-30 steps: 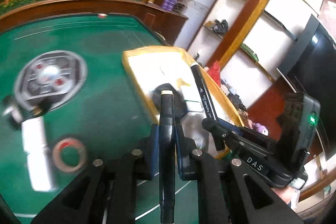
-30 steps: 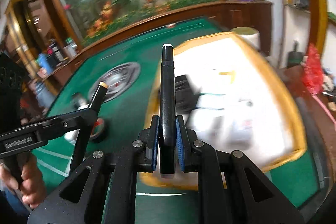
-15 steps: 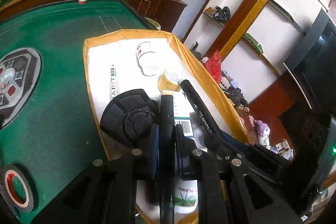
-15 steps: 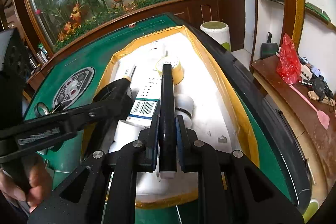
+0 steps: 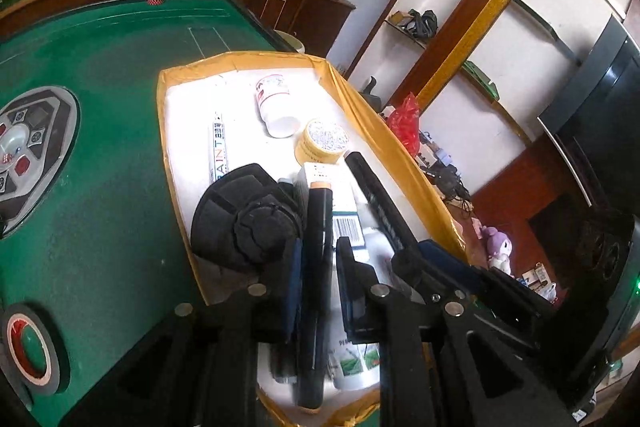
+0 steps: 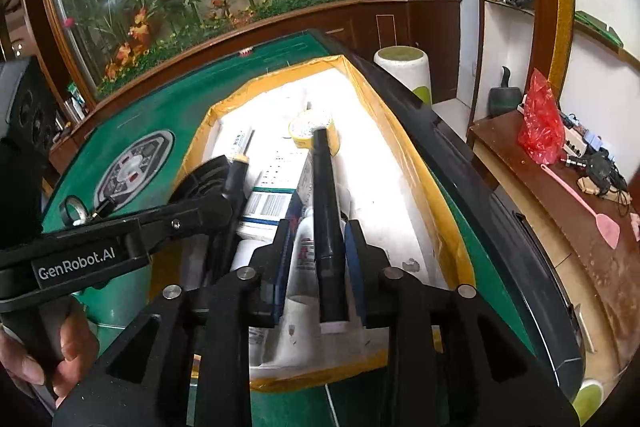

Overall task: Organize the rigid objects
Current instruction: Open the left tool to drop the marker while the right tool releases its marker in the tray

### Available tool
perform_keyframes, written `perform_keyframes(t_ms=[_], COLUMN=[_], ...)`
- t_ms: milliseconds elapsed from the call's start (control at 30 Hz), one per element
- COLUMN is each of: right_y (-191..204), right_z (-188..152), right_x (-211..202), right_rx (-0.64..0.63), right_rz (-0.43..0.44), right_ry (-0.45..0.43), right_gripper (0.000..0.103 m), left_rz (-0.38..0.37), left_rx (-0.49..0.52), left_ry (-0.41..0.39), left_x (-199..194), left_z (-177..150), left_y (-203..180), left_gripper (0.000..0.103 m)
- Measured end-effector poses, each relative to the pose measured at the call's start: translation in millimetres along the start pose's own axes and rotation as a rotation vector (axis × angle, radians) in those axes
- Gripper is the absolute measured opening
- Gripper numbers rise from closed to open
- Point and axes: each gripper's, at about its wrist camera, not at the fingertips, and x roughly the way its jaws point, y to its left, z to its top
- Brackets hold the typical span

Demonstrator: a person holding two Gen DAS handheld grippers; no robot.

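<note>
A white foam box with a yellow taped rim (image 5: 168, 147) stands on the green table. My left gripper (image 5: 318, 251) hangs over its near end with its jaws opening. A black marker with a tan cap (image 5: 318, 211) stands between them, leaning on the left pad with a gap at the right pad. My right gripper (image 6: 320, 231) is beside it over the same box (image 6: 448, 211), its jaws also opening. A black marker (image 6: 324, 179) sits loose between the right gripper's pads. Each gripper shows in the other's view, the right gripper (image 5: 412, 259) and the left gripper (image 6: 228, 203).
The box holds a black round cap-like thing (image 5: 244, 219), a white bottle (image 5: 276, 103), a yellow tape roll (image 5: 320, 143), a paint tube (image 5: 218, 147) and a barcoded carton (image 6: 268, 203). A tape ring (image 5: 30, 347) lies on the felt. The table's edge (image 6: 500, 211) runs on the right. A person's hand (image 6: 60, 347) grips the left handle.
Both grippers came in from the open felt to above the box. Their jaws, shut on the markers before, have parted, the right more than the left.
</note>
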Motion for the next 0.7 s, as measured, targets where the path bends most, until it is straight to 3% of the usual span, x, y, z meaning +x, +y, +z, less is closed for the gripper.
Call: perform_keyframes(t_ms=[200, 467, 567, 633, 700], right_y=[6.2, 33.7, 51.5, 65.1, 79.9], right_z=[-1.9, -4.7, -5.4, -8.1, -12.3], right_x=[-11.2, -28.6, -31.9, -32.1, -30.8], right_rx=[0.009, -0.017, -0.039, -0.064, -0.098], right_rz=[-0.012, 0.030, 0.062, 0.083, 0.101], right_ry=[-0.017, -0.053, -0.055, -0.048, -0.039], right_gripper=[0.029, 0.030, 0.030, 0.030, 0.031], left_rz=[-0.021, -0.007, 0.014, 0.048, 0.088], left_rx=[0.005, 0.012, 0.000, -0.012, -0.038], left_ry=[0.004, -0.047, -0.092, -0.141, -0.204], left_x=[-13.6, -52.0, -74.7, -92.4, -115.0], left_z=[-9.0, -24.5, -26.1, -26.0, -25.9], left_y=[-1.3, 14.5, 29.0, 42.2, 59.8], left_gripper=[0.019, 0.021, 0.037, 0.062, 0.068])
